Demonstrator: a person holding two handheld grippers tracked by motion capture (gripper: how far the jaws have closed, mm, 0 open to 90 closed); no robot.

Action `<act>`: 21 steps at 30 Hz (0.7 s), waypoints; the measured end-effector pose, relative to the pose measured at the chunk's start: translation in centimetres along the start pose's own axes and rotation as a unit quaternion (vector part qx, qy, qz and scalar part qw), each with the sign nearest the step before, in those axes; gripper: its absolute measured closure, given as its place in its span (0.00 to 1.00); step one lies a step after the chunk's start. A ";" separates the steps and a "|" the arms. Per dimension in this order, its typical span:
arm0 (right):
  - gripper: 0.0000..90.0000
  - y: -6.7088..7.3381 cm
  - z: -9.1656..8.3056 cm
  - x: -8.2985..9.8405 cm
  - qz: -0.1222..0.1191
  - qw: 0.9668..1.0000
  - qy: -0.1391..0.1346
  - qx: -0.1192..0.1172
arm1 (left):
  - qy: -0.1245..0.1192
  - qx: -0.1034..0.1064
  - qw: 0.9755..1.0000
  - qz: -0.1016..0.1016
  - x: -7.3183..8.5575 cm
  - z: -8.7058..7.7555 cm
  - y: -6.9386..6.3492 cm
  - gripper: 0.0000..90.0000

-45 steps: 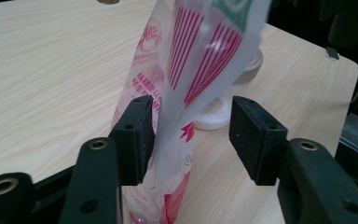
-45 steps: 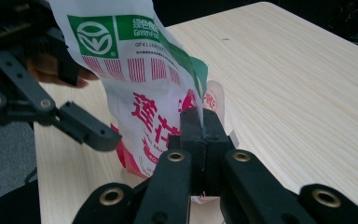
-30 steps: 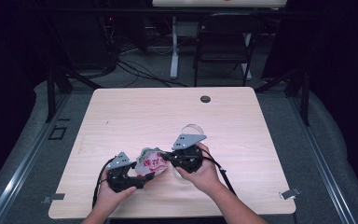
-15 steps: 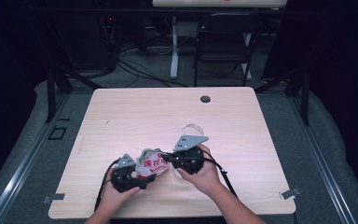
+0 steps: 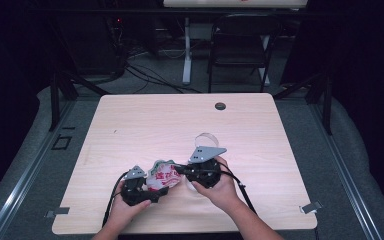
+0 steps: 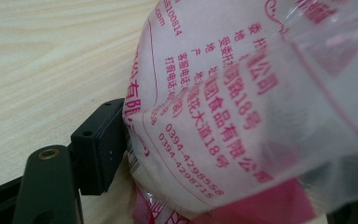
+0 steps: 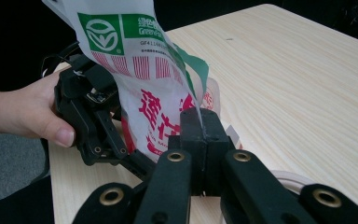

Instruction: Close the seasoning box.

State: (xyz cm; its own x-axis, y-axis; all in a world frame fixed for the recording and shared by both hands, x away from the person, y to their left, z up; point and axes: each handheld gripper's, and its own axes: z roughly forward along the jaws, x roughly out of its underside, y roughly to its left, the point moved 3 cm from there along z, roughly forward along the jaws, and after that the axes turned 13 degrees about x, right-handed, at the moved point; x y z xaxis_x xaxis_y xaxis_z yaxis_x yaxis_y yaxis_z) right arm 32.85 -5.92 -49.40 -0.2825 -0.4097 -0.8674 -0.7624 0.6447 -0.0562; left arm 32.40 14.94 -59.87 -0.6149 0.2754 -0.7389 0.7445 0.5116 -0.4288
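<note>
- Plastic bag (image 5: 162, 175), printed red and green, near the front edge of the tabletop (image 5: 145, 125), strung between the two hand-held grippers.
- Left hand-held gripper (image 5: 152, 192) just left of the bag; in the left gripper view one black jaw pressed against the film, the other jaw hidden behind the bag (image 6: 242, 107), so cannot tell whether clamped or merely alongside.
- Right hand-held gripper (image 5: 180, 170) just right of the bag, jaws together and pinching a fold of film; seen plainly in the right gripper view, pads (image 7: 193, 128) meeting with the bag (image 7: 154, 79) rising up from them.
- Contents of the bag impossible to make out; film crumpled, print partly legible only up close, small and blurred from above.
- Clear ring-shaped thing (image 5: 206, 139) behind the right hand-held gripper, partly covered by the grey plate; pale round rim (image 7: 289, 179) beside the bag in the right gripper view, cut off by the jaws.
- Forearms cut off at the bottom of the high view.
- Beyond the bag, wide bare tabletop up to the dark cable hole (image 5: 220, 106) near the far edge.
- Little room in front of the bag: front edge close behind both hands.
- Right of the bag, open wood to the side edge; left of it, a narrower strip.
</note>
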 end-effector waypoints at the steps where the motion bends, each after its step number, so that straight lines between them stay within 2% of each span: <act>1: 1.00 0.0 0.0 0.0 0.000 1.000 0.000 0.000 | -0.001 -0.001 1.000 0.000 0.0 0.1 0.0 0.28; 9: 1.00 -0.1 -0.2 0.3 0.001 1.000 -0.004 -0.005 | 0.011 -0.005 1.000 -0.003 0.2 0.9 0.3 0.27; 21: 1.00 -0.2 -0.3 0.5 0.004 1.000 -0.003 -0.004 | 0.013 -0.023 1.000 0.016 0.2 1.4 0.2 0.27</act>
State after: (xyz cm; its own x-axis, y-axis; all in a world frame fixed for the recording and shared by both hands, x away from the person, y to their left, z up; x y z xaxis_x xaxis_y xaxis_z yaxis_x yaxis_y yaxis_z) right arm 32.70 -6.38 -49.67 -0.2847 -0.4014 -0.8706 -0.7654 0.6419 -0.0456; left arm 32.82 13.93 -60.82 -0.5974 0.3126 -0.7386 0.7517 0.5391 -0.3799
